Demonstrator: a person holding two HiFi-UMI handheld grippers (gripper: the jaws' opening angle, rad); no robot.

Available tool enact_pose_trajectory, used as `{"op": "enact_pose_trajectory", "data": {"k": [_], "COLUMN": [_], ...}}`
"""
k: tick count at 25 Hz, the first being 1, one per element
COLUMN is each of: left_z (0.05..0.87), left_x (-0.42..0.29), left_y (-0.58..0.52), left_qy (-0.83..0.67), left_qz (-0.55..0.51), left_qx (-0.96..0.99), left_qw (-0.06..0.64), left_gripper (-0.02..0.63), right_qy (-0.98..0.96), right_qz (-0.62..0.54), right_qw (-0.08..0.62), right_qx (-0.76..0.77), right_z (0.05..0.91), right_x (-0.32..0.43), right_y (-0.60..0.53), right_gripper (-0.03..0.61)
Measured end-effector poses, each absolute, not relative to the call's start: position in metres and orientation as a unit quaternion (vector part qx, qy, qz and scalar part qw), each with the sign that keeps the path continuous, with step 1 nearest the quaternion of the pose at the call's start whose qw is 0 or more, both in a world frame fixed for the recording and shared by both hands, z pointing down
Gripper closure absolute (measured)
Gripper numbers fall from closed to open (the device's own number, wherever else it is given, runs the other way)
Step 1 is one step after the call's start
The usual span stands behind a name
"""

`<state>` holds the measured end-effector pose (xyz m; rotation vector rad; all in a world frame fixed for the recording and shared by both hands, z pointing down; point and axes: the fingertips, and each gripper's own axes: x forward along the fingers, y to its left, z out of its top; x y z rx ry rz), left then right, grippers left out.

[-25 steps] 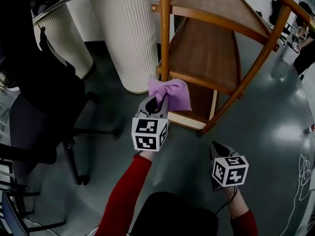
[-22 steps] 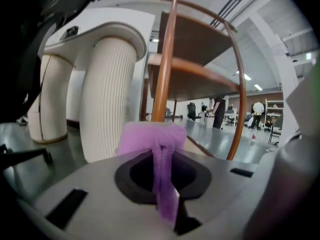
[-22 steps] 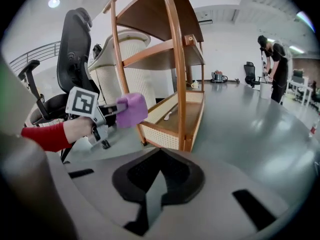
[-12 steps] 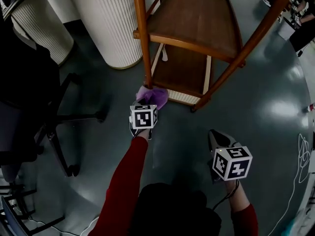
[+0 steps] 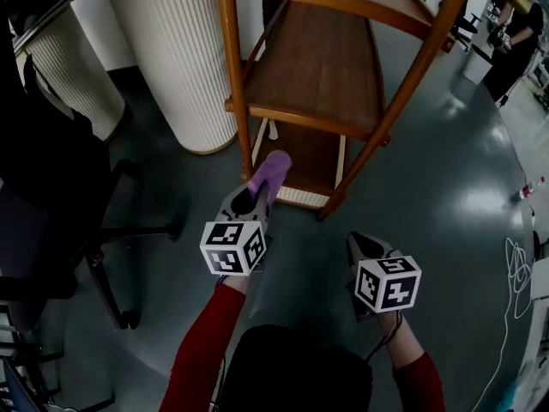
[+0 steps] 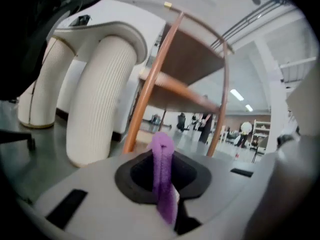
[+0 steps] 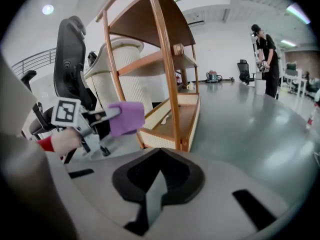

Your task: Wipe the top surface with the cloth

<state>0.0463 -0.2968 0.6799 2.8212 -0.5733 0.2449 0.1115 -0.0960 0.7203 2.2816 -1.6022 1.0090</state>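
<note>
Left gripper clamps the purple cloth by a bunched fold; soft and light, it will likely flop unless pressed flat. Right gripper is closed, empty.

Two grippers, one purple cloth, one wooden shelf rack (three tiers), two ribbed white columns.
</note>
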Motion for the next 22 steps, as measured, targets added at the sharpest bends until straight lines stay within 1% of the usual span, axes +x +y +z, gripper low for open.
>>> {"op": "enact_pose_trajectory", "data": {"k": [2,5,7,9,11,13,16,22], "left_z": [0.586,0.433,0.345,0.278,0.229,0.194,0.169,0.188], "left_x": [0.052,0.069,0.076,0.079,0.085,0.092,0.103,0.121], "left_y": [-0.272,-0.239,-0.213,-0.189,-0.172,-0.161,-0.153,-0.145], "left_qy": [-0.167,-0.111,-0.075,-0.054,-0.048,-0.047,-0.046,-0.043], "left_qz": [0.013,-0.110,-0.184,-0.233,-0.265,-0.287,-0.297,-0.279], "left_qx": [0.981,0.987,0.980,0.970,0.961,0.954,0.950,0.956], "left_qw": [0.094,0.019,-0.018,-0.046,-0.068,-0.079,-0.086,-0.079], "left_gripper": [0.566,0.566,0.566,0.566,0.566,0.566,0.566,0.566], "right_qy": [-0.537,-0.531,-0.525,-0.520,-0.515,-0.510,-0.503,-0.493], "right_qz": [0.323,0.273,0.241,0.221,0.209,0.201,0.198,0.206], "right_qw": [0.084,0.068,0.057,0.049,0.043,0.037,0.030,0.021], "right_qx": [0.775,0.800,0.814,0.824,0.830,0.835,0.840,0.845], "right_z": [0.694,0.637,0.599,0.572,0.554,0.544,0.540,0.554], "right_x": [0.117,0.142,0.158,0.167,0.174,0.180,0.185,0.190], "right_y": [-0.102,-0.114,-0.114,-0.107,-0.099,-0.090,-0.078,-0.060], "right_gripper": [0.575,0.575,0.575,0.575,0.575,0.575,0.575,0.575]}}
